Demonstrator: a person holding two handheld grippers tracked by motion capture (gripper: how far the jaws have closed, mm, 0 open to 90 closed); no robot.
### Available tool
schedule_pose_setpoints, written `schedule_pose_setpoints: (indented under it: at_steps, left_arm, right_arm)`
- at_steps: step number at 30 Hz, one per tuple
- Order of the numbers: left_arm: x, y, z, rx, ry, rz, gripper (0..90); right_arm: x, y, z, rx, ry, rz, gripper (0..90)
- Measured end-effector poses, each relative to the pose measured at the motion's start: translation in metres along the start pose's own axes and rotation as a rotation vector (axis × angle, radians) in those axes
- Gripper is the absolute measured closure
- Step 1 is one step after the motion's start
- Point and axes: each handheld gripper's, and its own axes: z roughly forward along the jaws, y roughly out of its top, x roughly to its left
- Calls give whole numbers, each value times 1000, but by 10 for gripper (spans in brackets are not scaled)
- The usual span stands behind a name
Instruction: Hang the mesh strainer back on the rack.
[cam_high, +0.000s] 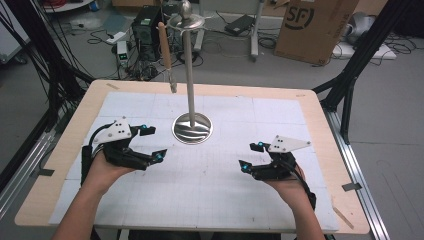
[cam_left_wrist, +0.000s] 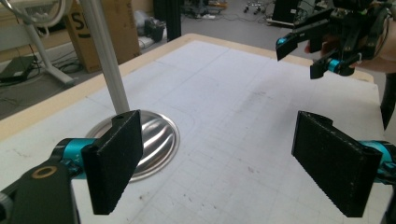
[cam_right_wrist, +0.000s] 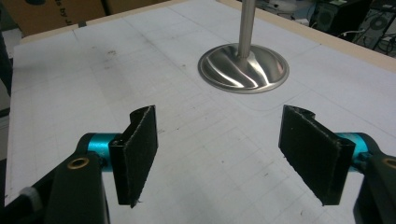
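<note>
Steel stand: my nearest thing, a polished round base (cam_high: 192, 129) with a tall pole (cam_high: 189, 75) rising from it, at the middle of the bench (cam_high: 310, 107), toward its far side. A disc and knob top the pole (cam_high: 186, 17).
Hanging tool: a wooden-handled utensil (cam_high: 165, 47) dangles from that top disc, left of the pole, its metal end just above the far bench edge. Its shape I cannot tell.
Left claw (cam_high: 151, 142): spread wide, nothing between the pads, held low just left of the base. In the left claw view the base (cam_left_wrist: 154, 140) sits right behind my left pad (cam_left_wrist: 116, 163).
Right claw (cam_high: 251, 156): spread too, empty, well apart from the stand on the right. In the right claw view the base (cam_right_wrist: 243, 70) lies ahead, between the pads (cam_right_wrist: 137, 154).
Step, as I judge it: both claws are parked open, ready to start on the stand.
Doing it well: I would go for the pole or the handle squarely, pads flat on either side, and close only once centred.
Risk: polished steel is slippery, and a push high on the pole may tip the stand, so I would steady the base with my other claw.
</note>
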Motion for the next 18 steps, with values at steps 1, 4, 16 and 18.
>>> schedule_pose_setpoints:
  at_steps: [1, 4, 16, 18]
  left_arm:
    - [0, -2, 0, 3, 3, -2, 173]
    - [-1, -5, -1, 10, 9, 1, 173]
    - [-1, -20, 3, 34, 19, -16, 174]
    - [-1, -22, 2, 33, 19, -19, 175]
  right_arm:
    - [1, 0, 0, 6, -1, 4, 279]
    - [2, 0, 2, 5, -1, 0, 278]
    - [0, -6, 0, 7, -3, 3, 276]
    - [0, -7, 1, 13, -4, 8, 276]
